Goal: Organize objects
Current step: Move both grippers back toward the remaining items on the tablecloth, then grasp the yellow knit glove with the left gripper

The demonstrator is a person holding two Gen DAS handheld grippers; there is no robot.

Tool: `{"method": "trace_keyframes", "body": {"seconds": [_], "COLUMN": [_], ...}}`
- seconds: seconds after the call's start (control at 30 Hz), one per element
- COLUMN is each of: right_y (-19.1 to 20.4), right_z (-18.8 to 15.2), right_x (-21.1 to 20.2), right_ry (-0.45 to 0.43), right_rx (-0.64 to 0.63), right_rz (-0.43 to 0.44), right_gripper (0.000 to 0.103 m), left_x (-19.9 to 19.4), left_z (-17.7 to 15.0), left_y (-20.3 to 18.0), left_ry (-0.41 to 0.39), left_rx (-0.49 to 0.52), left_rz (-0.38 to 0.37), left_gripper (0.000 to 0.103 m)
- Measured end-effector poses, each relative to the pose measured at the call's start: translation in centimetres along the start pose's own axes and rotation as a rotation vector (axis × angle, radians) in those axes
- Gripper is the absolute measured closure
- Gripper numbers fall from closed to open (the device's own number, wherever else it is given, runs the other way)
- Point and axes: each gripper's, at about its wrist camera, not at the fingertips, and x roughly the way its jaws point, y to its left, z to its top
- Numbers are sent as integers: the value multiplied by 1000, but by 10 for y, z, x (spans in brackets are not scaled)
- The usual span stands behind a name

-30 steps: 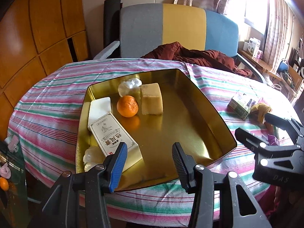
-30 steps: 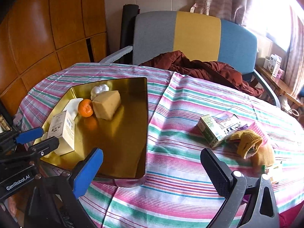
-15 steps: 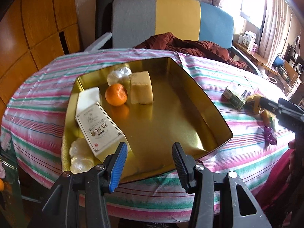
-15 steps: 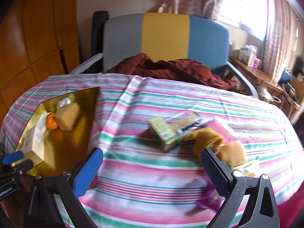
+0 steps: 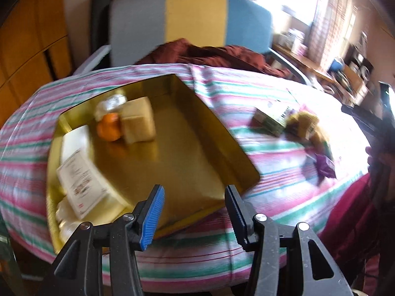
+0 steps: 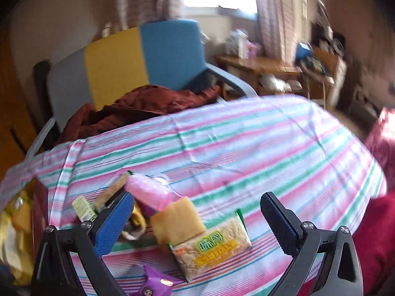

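Note:
A gold tray (image 5: 232, 145) on the striped tablecloth holds an orange (image 5: 109, 129), a tan block (image 5: 138, 120), a white carton (image 5: 84, 180) and pale wrapped items. My left gripper (image 5: 193, 212) hangs open over the tray's near corner, empty. In the right wrist view a loose pile lies on the cloth: a tan sponge block (image 6: 177, 219), a snack packet (image 6: 212, 246), a pink pack (image 6: 150, 192), a green box (image 6: 84, 207) and a purple wrapper (image 6: 153, 283). My right gripper (image 6: 197, 219) is open just above that pile with nothing in it.
A grey, yellow and blue chair (image 5: 172, 22) with a dark red garment (image 6: 138, 106) stands behind the table. A person's red sleeve (image 5: 350, 212) is at the right edge. A wooden desk (image 6: 266, 66) with clutter stands by the window.
The right gripper has swung right, away from the tray, and now sits over the loose pile. The left gripper has drifted slightly and stays open over the tray's near corner.

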Motion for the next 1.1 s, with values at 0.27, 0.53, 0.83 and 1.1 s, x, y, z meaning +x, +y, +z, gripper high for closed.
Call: {"method": "trace_keyframes", "body": {"seconds": [0.27,0.53,0.83,1.1], "right_y": [-22,-28,-36,-41], "right_z": [2,0,-4,-5], "right_x": [12,16,32,34], "right_ry": [44,62,136,152], "right_rx": [134,177,223,260], "right_rz": [70,100,125,161], "right_gripper": [0,0,0,0], "left_x": [18,49,86,110], "left_z": [32,74,102,118], "left_y": [-53,-96,-133,-193], "left_ry": [33,79,102,101], "left_rx": [57,50,103,251], "left_rz": [-125,-191,-177,-236], "left_gripper": [50,41,40,40]}}
